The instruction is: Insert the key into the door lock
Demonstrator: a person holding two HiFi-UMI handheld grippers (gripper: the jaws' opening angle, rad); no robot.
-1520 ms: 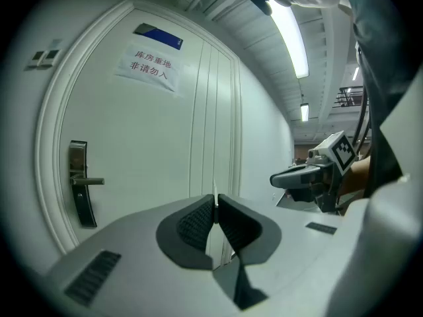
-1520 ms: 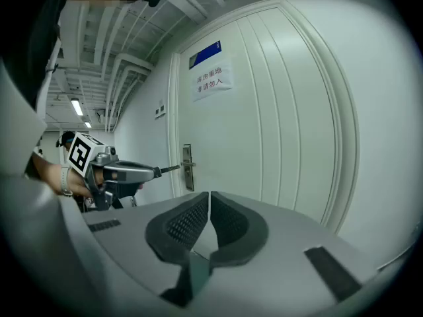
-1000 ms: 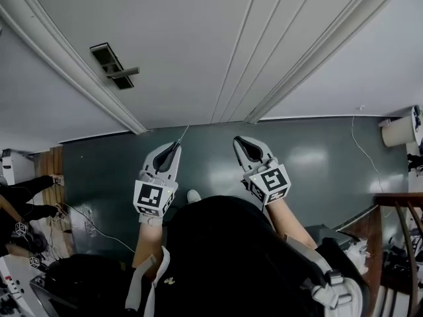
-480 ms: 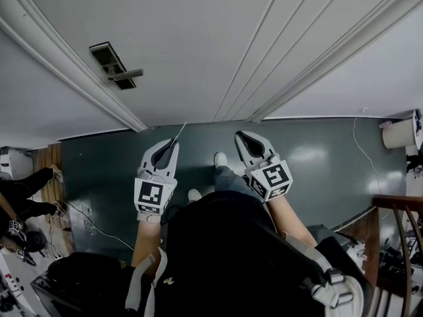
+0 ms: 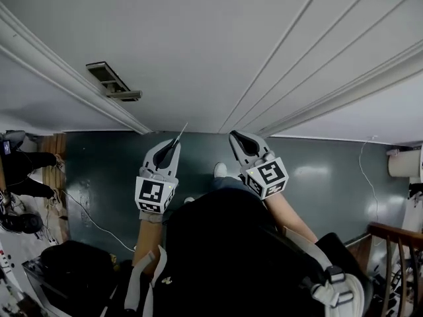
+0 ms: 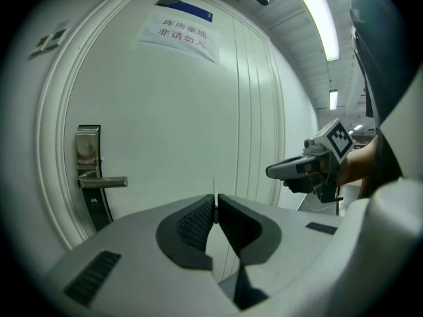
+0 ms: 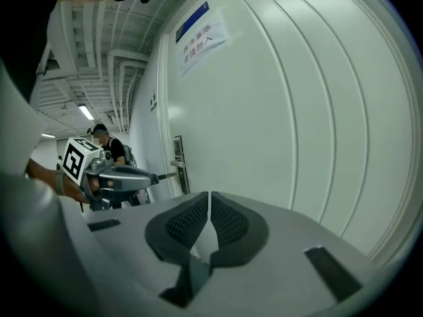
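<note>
The white door [image 5: 218,51] fills the top of the head view. Its metal lock plate [image 5: 106,76] with a lever handle [image 5: 125,96] sits at the door's left edge. My left gripper [image 5: 173,144] is shut on a thin key [image 5: 181,131] whose blade points at the door, well right of and below the lock. In the left gripper view the key blade [image 6: 213,186] sticks up between the pads, and the lock plate [image 6: 88,156] with its handle [image 6: 104,181] lies off to the left. My right gripper [image 5: 234,138] is shut with nothing in it, level with the left one.
A paper notice [image 6: 177,32] is stuck high on the door. A person [image 5: 23,167] stands at the left beside cables on the dark floor [image 5: 106,177]. A wooden railing [image 5: 396,236] and a white bin [image 5: 404,164] are at the right.
The person has stepped toward the door, so it looms larger. Both grippers have kept their pose and moved slightly nearer it, the key still held.
</note>
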